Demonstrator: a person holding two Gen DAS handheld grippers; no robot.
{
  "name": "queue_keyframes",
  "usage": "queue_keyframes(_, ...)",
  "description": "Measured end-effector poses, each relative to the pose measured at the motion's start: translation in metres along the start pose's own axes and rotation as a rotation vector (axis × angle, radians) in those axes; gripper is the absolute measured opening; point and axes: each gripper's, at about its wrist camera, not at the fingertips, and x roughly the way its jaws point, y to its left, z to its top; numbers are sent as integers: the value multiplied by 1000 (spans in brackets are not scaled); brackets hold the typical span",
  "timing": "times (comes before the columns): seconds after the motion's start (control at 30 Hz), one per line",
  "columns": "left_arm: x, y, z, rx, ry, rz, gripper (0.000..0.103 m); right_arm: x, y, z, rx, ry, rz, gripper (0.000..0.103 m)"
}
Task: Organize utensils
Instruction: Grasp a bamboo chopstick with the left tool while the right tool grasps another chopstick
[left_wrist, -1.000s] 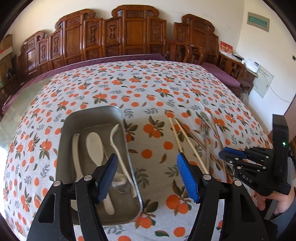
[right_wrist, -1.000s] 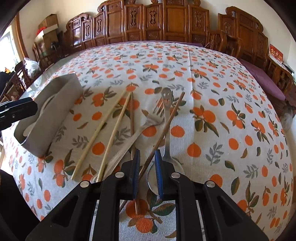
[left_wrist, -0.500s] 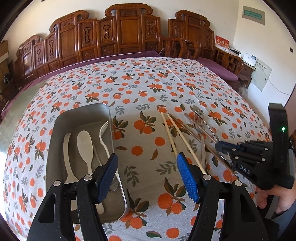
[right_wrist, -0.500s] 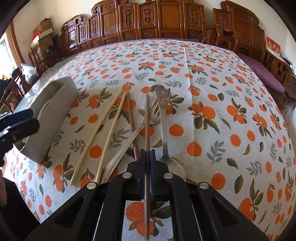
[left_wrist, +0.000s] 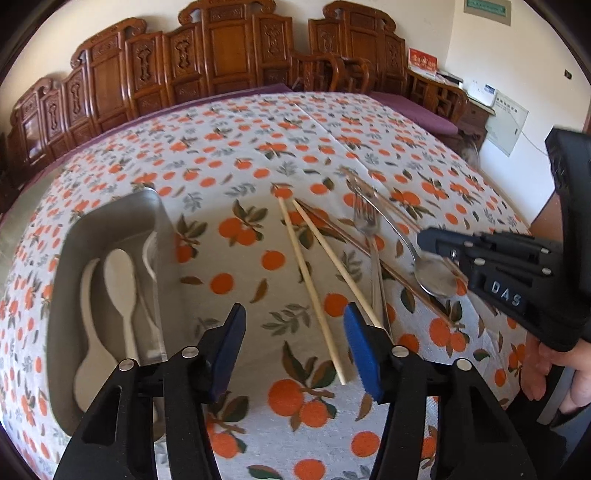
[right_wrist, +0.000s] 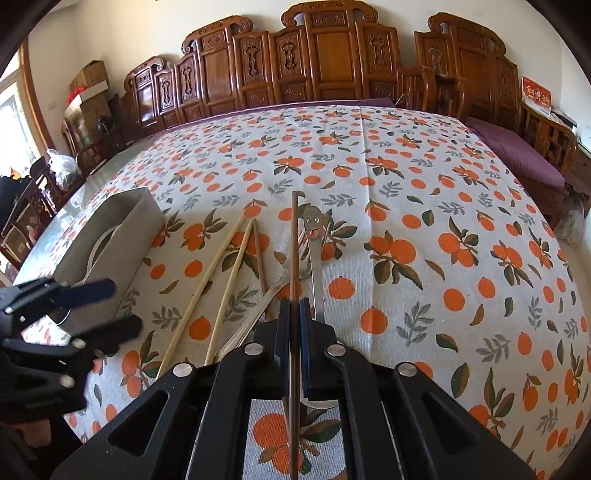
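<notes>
Right gripper clamped on dark chopstick; long axis in line with fingers. Tray lies left. Left gripper empty, jaws closing, nearer tray.

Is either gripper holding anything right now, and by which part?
The right gripper is shut on a dark brown chopstick, gripped near its near end. The left gripper is closing with nothing between its pads.
</notes>
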Motion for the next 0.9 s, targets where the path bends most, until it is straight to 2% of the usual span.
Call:
queue_keyframes(0.17, 16, -8, -6, 12, 43, -12, 39, -1, 2, 0, -6, -4, 6, 6)
queue_keyframes(0.23, 21, -11, -8, 19, 57, -13, 33, -1, 3, 0, -11, -7, 8, 6)
queue_keyframes(0.3, 27, -13, -11, 26, 73, -20, 22, -1, 4, 0, -15, -6, 7, 6)
queue_keyframes(0.43, 31, -14, -13, 26, 71, -6, 20, 0, 5, -2, -19, -2, 4, 6)
queue_keyframes(0.47, 31, -13, -14, 22, 68, -3, 17, 0, 5, -2, -21, -2, 4, 6)
queue_keyframes(0.5, 31, -12, -14, 19, 66, 2, 7, 0, 5, -2, -23, -2, 4, 6)
queue_keyframes(0.53, 30, -10, -15, 16, 65, 5, 5, -1, 6, -3, -25, -8, 7, 6)
queue_keyframes(0.7, 22, 3, -20, -10, 67, 7, 4, -5, 8, -3, -28, -26, 16, 6)
queue_keyframes(0.9, -3, 14, -15, -9, 31, 27, 4, -19, 15, 2, -32, -34, 15, 6)
